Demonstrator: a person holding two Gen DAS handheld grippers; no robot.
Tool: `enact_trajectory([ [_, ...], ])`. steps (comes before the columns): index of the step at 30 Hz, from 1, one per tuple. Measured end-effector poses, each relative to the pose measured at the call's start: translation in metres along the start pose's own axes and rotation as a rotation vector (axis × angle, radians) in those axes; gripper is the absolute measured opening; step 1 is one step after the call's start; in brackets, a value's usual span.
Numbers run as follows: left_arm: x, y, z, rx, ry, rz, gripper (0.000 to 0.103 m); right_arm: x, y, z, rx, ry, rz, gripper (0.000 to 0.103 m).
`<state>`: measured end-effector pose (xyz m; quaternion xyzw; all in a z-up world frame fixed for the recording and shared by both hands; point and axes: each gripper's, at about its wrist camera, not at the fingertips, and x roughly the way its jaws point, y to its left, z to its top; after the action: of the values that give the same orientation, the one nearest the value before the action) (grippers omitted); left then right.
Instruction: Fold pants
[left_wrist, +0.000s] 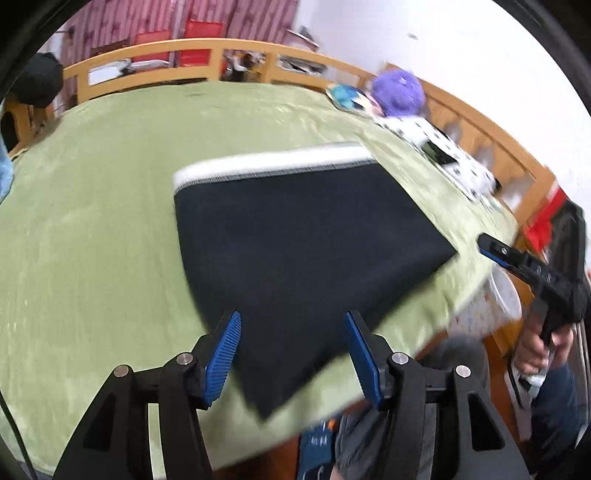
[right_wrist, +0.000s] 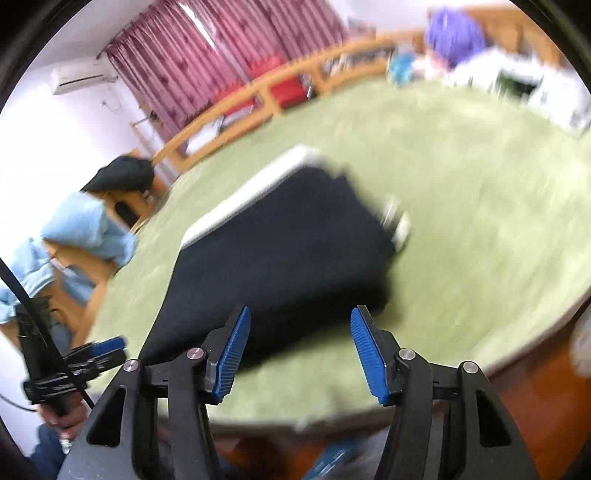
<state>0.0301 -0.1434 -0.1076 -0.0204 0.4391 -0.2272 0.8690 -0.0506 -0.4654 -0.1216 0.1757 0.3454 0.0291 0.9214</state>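
Though blurred, folded pants (left_wrist: 295, 243) — no readable labels

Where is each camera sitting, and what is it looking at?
Left wrist view: sits on the left gripper, looking along its open fingers over the folded black pants; the right gripper and the hand holding it show at right.
Right wrist view: sits on the right gripper, open above the pants; the left gripper shows at lower left.
Both share: pants, green bedspread, wooden bed rail.
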Motion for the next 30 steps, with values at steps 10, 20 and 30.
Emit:
enact_trajectory([
  [10, 0.075, -0.032, -0.045, 0.123, 0.15, 0.059, 0.053, 0.104, -0.034, -0.003, 0.004, 0.245, -0.158, 0.039],
  [20, 0.047, 0.029, 0.008, -0.089, 0.116, -0.051, 0.058, 0.091, -0.023, 0.071, -0.102, 0.114, -0.12, 0.053],
  [30, 0.076, 0.076, 0.048, -0.207, 0.123, 0.118, 0.059, 0.226, -0.003, 0.136, -0.123, 0.226, 0.012, 0.035],
])
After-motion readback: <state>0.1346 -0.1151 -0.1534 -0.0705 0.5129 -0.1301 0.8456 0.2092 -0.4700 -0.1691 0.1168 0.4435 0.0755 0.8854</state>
